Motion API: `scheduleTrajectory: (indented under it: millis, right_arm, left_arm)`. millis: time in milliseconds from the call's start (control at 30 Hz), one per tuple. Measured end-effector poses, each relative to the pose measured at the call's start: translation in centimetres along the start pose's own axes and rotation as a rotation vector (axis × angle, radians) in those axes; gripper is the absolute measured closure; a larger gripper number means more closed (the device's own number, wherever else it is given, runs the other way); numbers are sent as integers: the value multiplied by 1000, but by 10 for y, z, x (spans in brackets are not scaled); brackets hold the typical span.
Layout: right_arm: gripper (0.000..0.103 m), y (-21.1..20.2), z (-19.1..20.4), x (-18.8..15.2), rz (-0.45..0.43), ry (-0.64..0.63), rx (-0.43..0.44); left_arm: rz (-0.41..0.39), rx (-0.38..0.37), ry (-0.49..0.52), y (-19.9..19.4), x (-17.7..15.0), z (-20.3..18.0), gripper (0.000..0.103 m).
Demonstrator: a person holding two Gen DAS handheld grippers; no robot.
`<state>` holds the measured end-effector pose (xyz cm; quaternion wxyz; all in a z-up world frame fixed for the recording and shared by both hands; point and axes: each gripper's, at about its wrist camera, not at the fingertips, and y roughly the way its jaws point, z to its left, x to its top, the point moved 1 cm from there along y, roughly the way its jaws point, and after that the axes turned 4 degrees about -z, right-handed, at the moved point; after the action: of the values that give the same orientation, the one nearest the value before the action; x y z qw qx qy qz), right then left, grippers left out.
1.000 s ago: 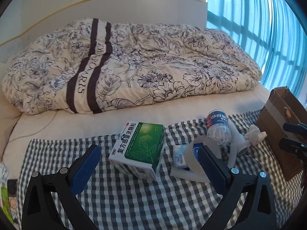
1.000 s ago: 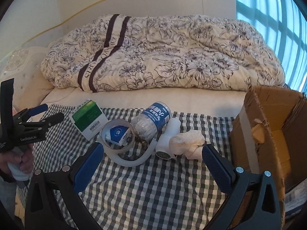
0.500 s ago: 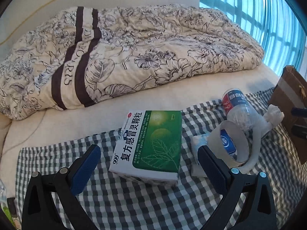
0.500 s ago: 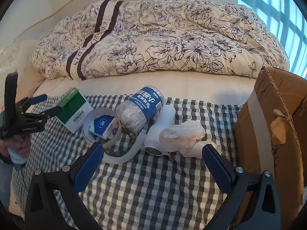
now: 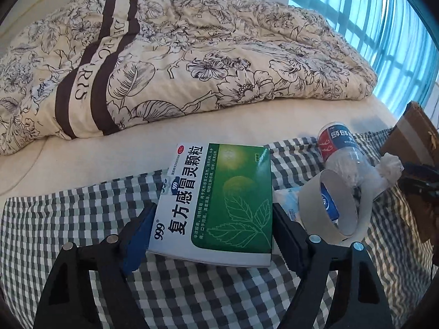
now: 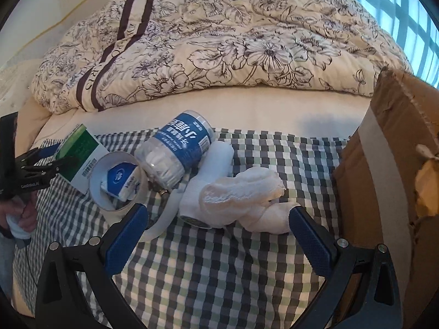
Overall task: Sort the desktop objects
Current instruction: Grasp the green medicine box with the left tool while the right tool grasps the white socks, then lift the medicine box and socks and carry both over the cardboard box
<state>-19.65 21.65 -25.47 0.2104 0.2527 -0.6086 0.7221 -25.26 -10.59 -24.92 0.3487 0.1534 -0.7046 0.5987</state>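
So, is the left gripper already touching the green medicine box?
Touching. In the left wrist view the left gripper has just been closing, and both pads sit flush against the sides of the green medicine box between them, no gap visible.

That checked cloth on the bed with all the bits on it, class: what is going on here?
A person holds a gripper in each hand to sort the clutter on the checked cloth. The left gripper has the green and white medicine box between its jaws, which have just been closing and now sit against its sides. The right gripper, jaws open, hovers by the crumpled white cloth. A tape roll, a cotton swab jar and a cardboard box lie nearby.
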Motion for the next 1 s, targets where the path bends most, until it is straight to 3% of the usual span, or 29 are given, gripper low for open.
scheduleTrajectory:
  millis: [200,233,333,400,433,467,533,667,1000]
  right_arm:
    - [4,8,-8,1,-12,17,-9]
    - [11,9,-8,1,-4,10,-15]
    - [48,15,-14,0,21,22,-52]
    - [56,15,-20,-2,27,43,-55]
    - [63,15,-21,-3,27,44,-59]
    - [78,15,-22,-4,28,42,-60]
    - [87,14,-22,-6,34,34,-59]
    - [93,9,-20,-10,27,34,-35]
    - [94,-30,-5,-8,-65,7,-15]
  left_arm:
    - [-18,19,-21,-5,-4,-5,22]
    - [-17,17,-26,-6,-4,-6,22]
    - [-22,6,-30,-9,-5,-14,22]
    - [-31,14,-24,-12,-5,-18,22]
    - [-35,19,-22,-14,-4,-20,22]
    - [-38,22,-23,-16,-4,-21,22]
    - [-49,32,-27,-19,-4,-23,22]
    - [-82,57,-51,-33,-3,-25,22]
    - [-187,124,-89,-86,5,-37,22]
